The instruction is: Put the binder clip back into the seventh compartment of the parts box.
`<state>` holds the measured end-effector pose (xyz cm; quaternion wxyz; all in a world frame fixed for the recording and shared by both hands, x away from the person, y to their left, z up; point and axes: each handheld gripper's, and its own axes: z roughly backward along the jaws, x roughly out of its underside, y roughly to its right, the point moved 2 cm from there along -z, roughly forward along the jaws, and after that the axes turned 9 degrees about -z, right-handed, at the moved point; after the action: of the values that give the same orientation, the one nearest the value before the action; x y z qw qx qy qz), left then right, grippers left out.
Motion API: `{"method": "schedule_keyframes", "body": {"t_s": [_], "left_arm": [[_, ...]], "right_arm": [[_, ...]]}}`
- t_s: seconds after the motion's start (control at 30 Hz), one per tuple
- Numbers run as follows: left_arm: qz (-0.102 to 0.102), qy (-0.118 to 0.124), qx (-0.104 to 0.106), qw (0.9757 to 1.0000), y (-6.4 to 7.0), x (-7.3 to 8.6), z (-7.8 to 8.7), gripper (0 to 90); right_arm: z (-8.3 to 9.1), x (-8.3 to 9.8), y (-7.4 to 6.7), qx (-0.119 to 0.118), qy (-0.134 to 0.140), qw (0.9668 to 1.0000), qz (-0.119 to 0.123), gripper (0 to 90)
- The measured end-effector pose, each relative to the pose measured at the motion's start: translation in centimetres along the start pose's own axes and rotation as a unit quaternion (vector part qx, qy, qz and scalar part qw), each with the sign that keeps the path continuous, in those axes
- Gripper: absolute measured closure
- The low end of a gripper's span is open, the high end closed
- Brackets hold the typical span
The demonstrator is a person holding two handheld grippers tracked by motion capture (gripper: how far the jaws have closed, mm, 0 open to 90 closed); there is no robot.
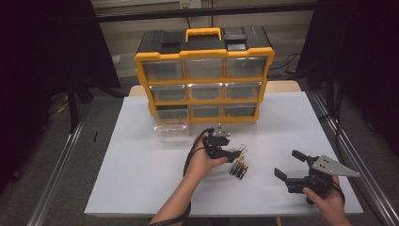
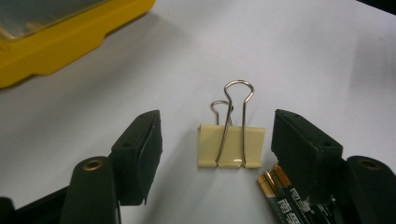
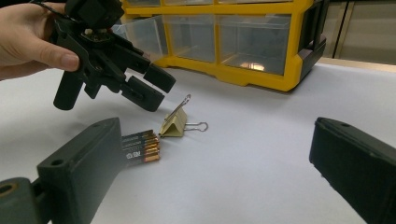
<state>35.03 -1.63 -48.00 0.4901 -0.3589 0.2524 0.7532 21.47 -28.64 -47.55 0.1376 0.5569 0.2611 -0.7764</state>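
The left hand-held gripper [image 2: 217,140], open around the binder clip [image 2: 230,146] at mid-frame, should be centred clear of the batteries [image 2: 285,203]; the right hand-held gripper [image 1: 289,165] is held open.

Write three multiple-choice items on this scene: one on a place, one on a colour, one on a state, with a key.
1. Where does the binder clip lie?
A. in a drawer
B. on the white table beside the batteries
C. on top of the organizer

2. What colour is the clip's body?
A. pale yellow
B. black
C. red

3. How do the left tool's jaws stand?
A. clamped on the batteries
B. fully shut and empty
C. apart, either side of the clip

Key: B, it lies on the tabletop by the batteries; A, pale yellow body; C, gaps show at both pads.
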Motion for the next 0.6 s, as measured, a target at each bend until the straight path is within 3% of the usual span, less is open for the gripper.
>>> {"method": "schedule_keyframes", "body": {"t_s": [0.1, 0.23, 0.53, 0.6], "left_arm": [[-0.007, -0.014, 0.002, 0.9999, 0.0, 0.1, -0.3, 33.9], [0.001, -0.009, 0.007, 0.9999, 0.3, 0.2, -1.0, 33.1], [-0.008, -0.022, 0.010, 0.9997, 0.4, 0.1, -1.9, 34.3], [-0.001, -0.021, 0.012, 0.9997, 0.4, 0.0, -2.0, 35.7]], "right_arm": [[0.0, 0.0, 0.0, -0.002, -0.001, 1.0000, 0.002, 2.4], [-0.1, 0.0, -0.1, 0.001, 0.002, 1.0000, -0.004, 2.4], [0.0, 0.0, 0.0, 0.001, 0.001, 1.0000, 0.001, 2.4], [0.0, 0.0, 0.0, 0.002, 0.003, 1.0000, -0.005, 2.4]]}}
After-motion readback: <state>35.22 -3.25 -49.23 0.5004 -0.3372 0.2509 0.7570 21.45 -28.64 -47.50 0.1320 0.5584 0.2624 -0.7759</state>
